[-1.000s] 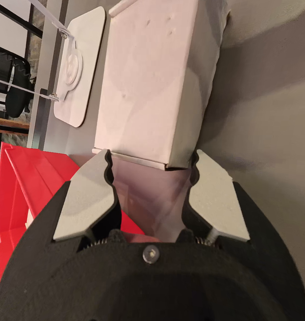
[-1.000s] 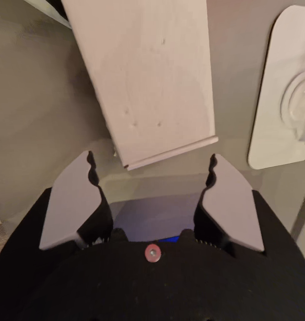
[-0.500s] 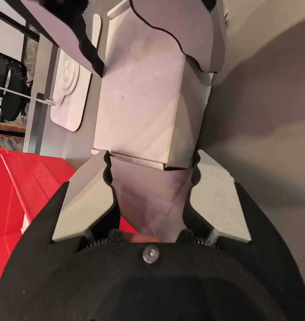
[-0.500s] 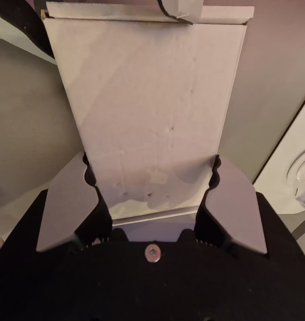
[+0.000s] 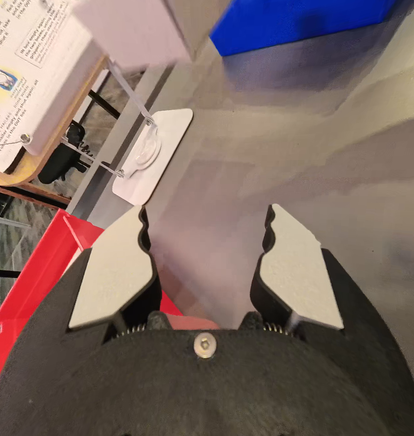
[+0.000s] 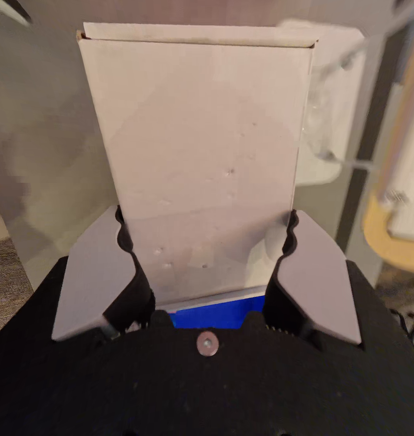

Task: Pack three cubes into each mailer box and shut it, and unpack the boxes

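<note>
Mailer box, white and closed, sat between the right gripper's fingers, which clasped its near end by both side edges. Left gripper hung spread and empty over the grey worktop, beside a red bin.

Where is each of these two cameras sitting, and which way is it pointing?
Left wrist view: sits on the left gripper, faces the grey table between open, empty fingers; red bin at left.
Right wrist view: sits on the right gripper, whose fingers flank the white mailer box.
Shared: the blue bin, the white plate.
</note>
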A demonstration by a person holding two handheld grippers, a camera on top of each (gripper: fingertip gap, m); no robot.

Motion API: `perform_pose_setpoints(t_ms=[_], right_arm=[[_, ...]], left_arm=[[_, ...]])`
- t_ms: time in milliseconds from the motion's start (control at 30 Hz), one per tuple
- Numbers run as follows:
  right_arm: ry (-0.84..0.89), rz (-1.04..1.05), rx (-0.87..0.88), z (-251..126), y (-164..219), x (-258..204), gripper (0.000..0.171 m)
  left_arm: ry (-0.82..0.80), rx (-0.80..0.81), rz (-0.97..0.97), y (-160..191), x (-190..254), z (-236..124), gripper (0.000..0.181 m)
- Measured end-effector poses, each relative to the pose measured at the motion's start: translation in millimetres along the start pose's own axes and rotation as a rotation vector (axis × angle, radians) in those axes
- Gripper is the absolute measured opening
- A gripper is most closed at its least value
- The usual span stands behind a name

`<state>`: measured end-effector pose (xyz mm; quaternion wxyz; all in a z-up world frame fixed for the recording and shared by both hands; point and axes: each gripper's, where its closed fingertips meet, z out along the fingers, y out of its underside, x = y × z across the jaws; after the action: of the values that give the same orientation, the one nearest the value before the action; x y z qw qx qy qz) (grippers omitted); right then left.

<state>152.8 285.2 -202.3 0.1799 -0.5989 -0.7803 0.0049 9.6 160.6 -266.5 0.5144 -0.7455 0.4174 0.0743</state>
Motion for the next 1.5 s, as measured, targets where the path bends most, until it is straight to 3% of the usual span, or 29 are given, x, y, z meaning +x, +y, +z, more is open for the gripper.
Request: perform_pose_setpoints(t_ms=[200, 333, 433, 667, 867, 1133, 1300, 1400, 1500], right_arm=[[0.091, 0.145, -0.222, -48.9, 140.9, 49.5, 0.125], [0.053, 0.199, -0.344, -39.7, 207.6, 54.4, 0.125], [0.003, 0.208, -0.392, -17.2, 235.9, 51.3, 0.125], [-0.064, 0.111, -0.459, 52.1, 252.6, 45.5, 0.126], [-0.114, 0.117, -0.54, 88.3, 265.9, 40.5, 0.128], [0.008, 0.167, -0.529, 45.6, 254.4, 52.4, 0.13], [0.136, 0.186, -0.405, 11.0, 216.5, 43.0, 0.117], [0.22, 0.148, -0.354, -5.8, 195.3, 30.2, 0.11], [0.268, 0.129, -0.271, -19.2, 168.4, 12.1, 0.105]], left_arm=[[0.062, -0.024, -0.026, 5.8, 12.7, 5.8, 0.088], [0.074, -0.052, 0.017, 9.2, 23.2, 12.6, 0.088], [0.074, -0.062, 0.016, 11.6, 24.4, 15.5, 0.088], [0.099, -0.078, 0.04, 15.3, 35.0, 19.5, 0.088], [0.11, -0.084, 0.055, 17.1, 39.1, 19.9, 0.089], [0.089, -0.009, 0.006, -3.6, 17.0, 3.4, 0.091], [-0.076, 0.0, 0.045, -14.6, -55.5, -30.1, 0.095], [-0.098, -0.134, 0.088, 18.5, -112.0, -43.5, 0.1], [-0.006, -0.311, 0.097, 75.7, -158.7, -39.0, 0.104]])
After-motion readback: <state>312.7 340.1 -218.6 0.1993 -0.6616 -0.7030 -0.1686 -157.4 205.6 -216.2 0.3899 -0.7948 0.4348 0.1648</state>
